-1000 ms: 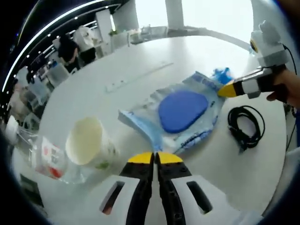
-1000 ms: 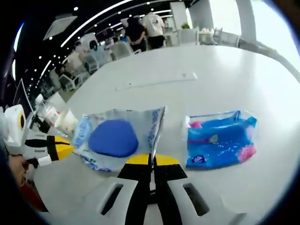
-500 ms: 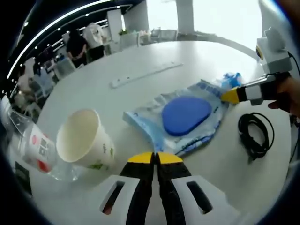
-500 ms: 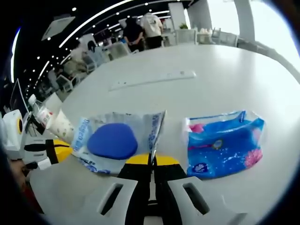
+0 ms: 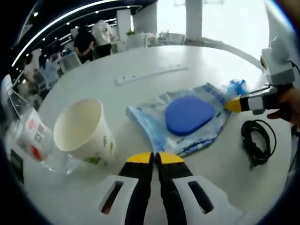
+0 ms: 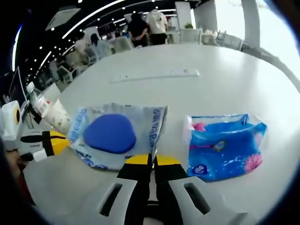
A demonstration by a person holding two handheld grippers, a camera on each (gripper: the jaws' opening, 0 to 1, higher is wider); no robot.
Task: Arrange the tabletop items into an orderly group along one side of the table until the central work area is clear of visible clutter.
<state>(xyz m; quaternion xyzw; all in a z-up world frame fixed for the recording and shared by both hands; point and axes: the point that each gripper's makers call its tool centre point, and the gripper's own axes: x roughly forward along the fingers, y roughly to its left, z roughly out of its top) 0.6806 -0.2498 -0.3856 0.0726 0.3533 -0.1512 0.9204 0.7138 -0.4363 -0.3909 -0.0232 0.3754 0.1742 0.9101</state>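
both tools clenched | left tool [image 5: 152,158] just before pouch [image 5: 187,117] | right tool [image 6: 151,161] likewise

Round white table [image 5: 154,56], long white strip [image 5: 152,74] flat on its far part, people standing [image 6: 145,26] beyond the table's far edge, chairs [image 6: 119,45] near them, bright windows [image 5: 225,18] behind the table, ceiling light lines [image 6: 117,7] above.

Ahead of your left gripper you've got one paper cup [image 5: 83,131], one clear plastic bottle [image 5: 29,140] just beyond it, one pale packet with a blue oval [image 5: 185,117], one coiled black cable [image 5: 257,140]. Off your right gripper: one bright blue pack [image 6: 224,146], and one long white strip [image 6: 154,75] farther out.
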